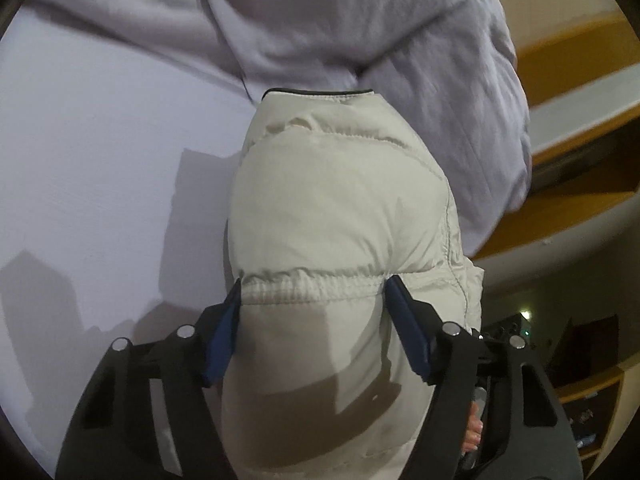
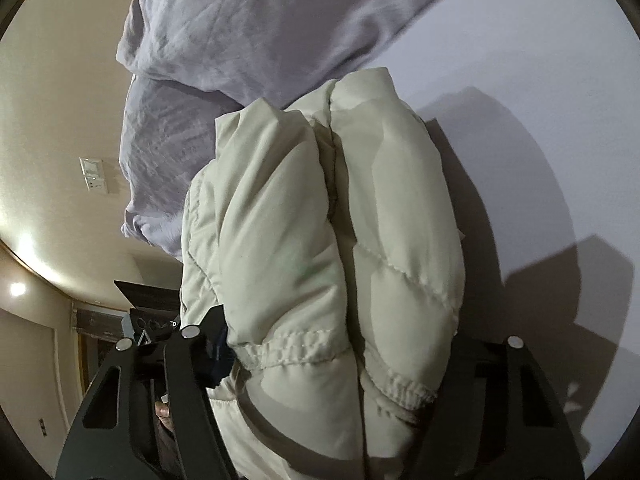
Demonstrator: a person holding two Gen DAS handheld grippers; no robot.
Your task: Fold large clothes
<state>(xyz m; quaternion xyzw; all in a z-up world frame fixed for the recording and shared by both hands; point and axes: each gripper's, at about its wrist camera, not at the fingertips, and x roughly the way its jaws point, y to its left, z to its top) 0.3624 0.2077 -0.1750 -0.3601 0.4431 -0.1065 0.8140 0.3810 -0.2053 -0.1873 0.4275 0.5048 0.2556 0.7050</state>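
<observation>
Cream quilted padding: one puffer jacket [image 1: 340, 216], bundled into a thick roll, lying on a pale lavender bed sheet [image 1: 100, 168] and reaching toward a rumpled duvet [image 1: 320, 28] of the same lavender.

Left gripper [image 1: 314, 292]: clenched on the jacket, both blue pads pressed into the sides of the bundle at its elasticated seam. The bulk of the padding keeps the jaws wide apart.

Right gripper [image 2: 332, 344]: grasping the jacket, which fills the space between its fingers. The left finger presses into the fabric by a gathered cuff; the right finger is hidden behind the padding.

Placement, as judged: a hold from two sides keeps the springy down from unrolling while the fold is carried or set down.

Surroundings: beige wall with a switch plate [image 2: 94, 174] in the right wrist view; wooden shelving [image 1: 576, 92] beyond the bed edge in the left wrist view.
</observation>
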